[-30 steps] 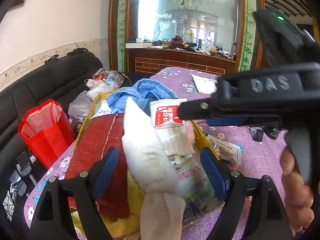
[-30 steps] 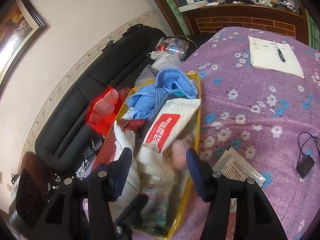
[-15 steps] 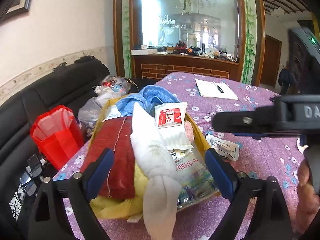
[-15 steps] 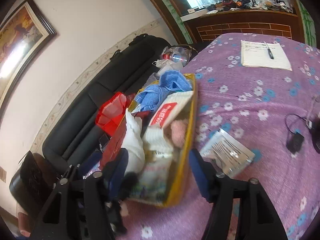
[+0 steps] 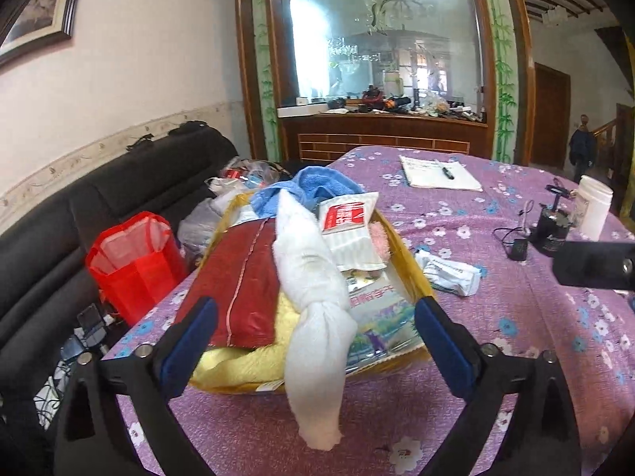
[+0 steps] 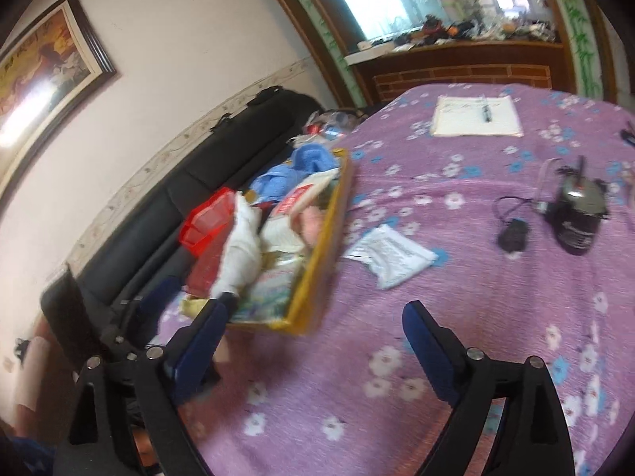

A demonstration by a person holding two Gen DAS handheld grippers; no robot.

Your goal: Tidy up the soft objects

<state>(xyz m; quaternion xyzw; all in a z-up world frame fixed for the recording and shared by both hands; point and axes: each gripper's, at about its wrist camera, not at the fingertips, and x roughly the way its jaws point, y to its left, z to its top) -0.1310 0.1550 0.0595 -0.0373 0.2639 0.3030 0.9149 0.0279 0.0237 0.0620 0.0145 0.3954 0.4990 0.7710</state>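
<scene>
While both the left gripper (image 5: pixel 313 325) and right gripper (image 6: pixel 313 333) hung spread and empty, the white towel (image 5: pixel 313 297) lay atop the yellow tray (image 5: pixel 408 250) on the purple floral tablecloth (image 5: pixel 535 317), a black sofa (image 5: pixel 59 218) beside the tray.

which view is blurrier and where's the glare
Right wrist view is motion-smeared: the yellow tray and white towel look soft, with glare on the framed picture. Left wrist view is sharp; its window is washed out.

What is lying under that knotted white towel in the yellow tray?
Under the white towel show a yellow cloth, a red packet and a printed packet. The yellow tray's floor beneath is covered.
</scene>
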